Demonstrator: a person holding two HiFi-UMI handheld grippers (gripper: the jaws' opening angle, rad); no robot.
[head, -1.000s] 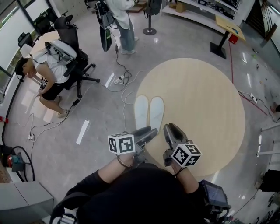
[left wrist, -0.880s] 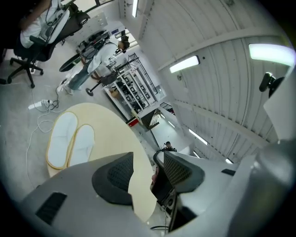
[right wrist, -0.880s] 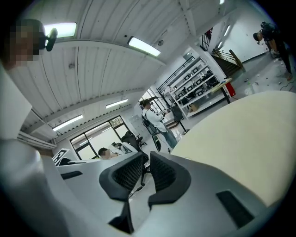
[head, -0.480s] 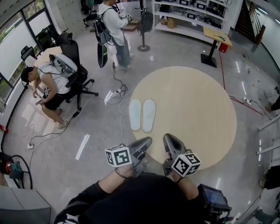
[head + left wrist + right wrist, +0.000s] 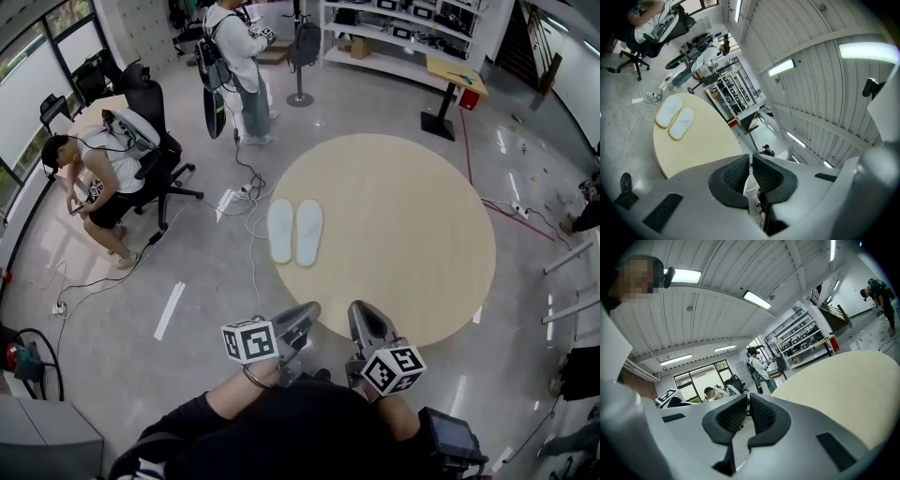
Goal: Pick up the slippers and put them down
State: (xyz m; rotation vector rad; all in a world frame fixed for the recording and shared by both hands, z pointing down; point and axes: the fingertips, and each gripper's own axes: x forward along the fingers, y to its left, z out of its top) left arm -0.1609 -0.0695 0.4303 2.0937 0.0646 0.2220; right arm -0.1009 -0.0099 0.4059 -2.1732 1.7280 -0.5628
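Slippers (image 5: 294, 232) set down; placement judged complete.
Paired side by side at mat's (image 5: 403, 225) left edge; left gripper (image 5: 305, 314) and right gripper (image 5: 361, 314), lower centre, well apart from them, jaws just closed on nothing.

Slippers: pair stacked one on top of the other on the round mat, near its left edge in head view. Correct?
Not stacked. The slippers lie flat, side by side, on the round mat, near its left edge. The head view shows both soles next to each other, and the left gripper view shows the same.
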